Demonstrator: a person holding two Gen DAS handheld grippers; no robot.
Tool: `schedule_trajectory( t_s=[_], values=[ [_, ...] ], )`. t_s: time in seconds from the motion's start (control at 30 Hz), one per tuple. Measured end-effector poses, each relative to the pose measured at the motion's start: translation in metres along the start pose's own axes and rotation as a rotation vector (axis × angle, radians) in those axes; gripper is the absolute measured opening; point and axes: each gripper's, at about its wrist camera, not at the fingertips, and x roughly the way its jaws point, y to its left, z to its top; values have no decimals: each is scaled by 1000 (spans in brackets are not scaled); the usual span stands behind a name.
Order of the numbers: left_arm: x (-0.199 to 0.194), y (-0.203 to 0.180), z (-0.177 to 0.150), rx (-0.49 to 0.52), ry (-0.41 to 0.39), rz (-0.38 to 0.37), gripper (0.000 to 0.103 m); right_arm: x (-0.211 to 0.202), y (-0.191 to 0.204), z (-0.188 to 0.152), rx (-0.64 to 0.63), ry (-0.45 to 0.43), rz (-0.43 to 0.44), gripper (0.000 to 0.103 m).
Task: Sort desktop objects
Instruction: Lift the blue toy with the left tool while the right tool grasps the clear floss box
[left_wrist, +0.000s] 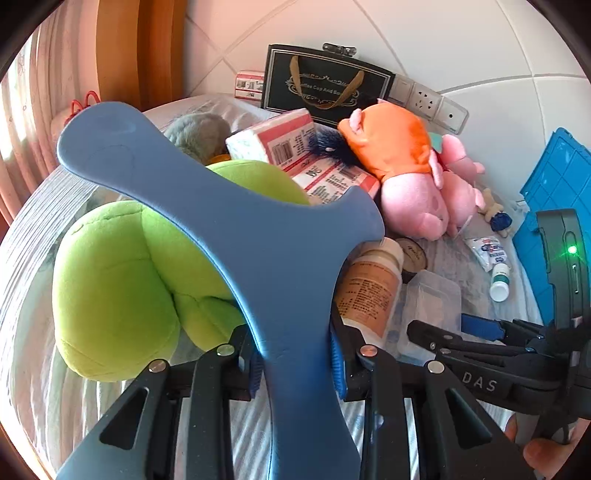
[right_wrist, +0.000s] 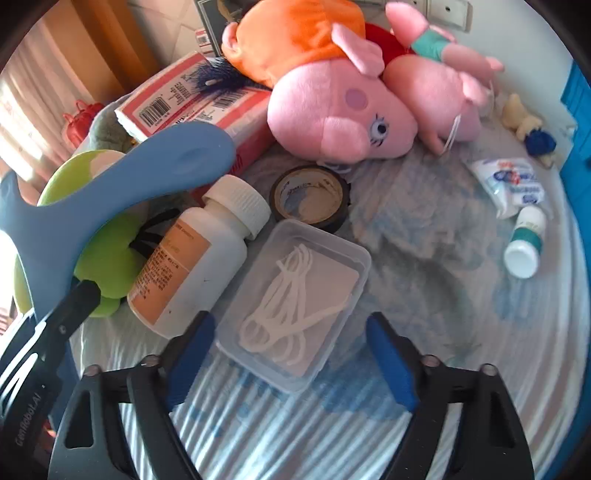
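Left gripper clamps blue three-armed piece; right gripper open, straddling clear box.

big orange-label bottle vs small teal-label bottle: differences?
The large white plastic bottle with the orange label is far bigger than the small white bottle with the teal band. The large one leans against the green plush toy; the small one lies apart on the striped cloth. Both have white caps.

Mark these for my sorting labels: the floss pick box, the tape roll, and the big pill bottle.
floss pick box (right_wrist: 295, 306), right wrist view, on its clear lid.
tape roll (right_wrist: 310, 195), right wrist view, on its inner ring.
big pill bottle (right_wrist: 192, 258), right wrist view, on its label.
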Motion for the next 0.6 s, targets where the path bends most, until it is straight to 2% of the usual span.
schedule_trajectory(
  t_s=[0.07, 0.13, 0.2, 0.23, 0.3, 0.53, 0.57, 0.6],
  values=[
    [0, -7, 0, 34, 4, -9, 28, -7, -1, -1, -23, -7, -55, 67],
    [5, -15, 2, 60, 16, -3, 28, -5, -7, 0, -12, 4, -46, 67],
    [10, -20, 4, 71, 22, -3, 29, -1, -11, 3, 11, 13, -21, 77],
    [9, -22, 5, 80, 17, 3, 28, 2, -12, 4, 15, 10, -16, 78],
    [1, -25, 6, 96, -13, 4, 28, 5, -13, 4, 8, 8, -29, 67],
    [-46, -31, 14, 104, -120, -28, 28, -44, -13, -11, -50, -87, -39, 63],
    [-54, -32, 16, 107, -135, -35, 28, -52, -14, -13, -53, -102, -42, 37],
    [-60, -35, 17, 110, -148, -38, 28, -63, -12, -11, -53, -132, -41, 5]
  ],
)
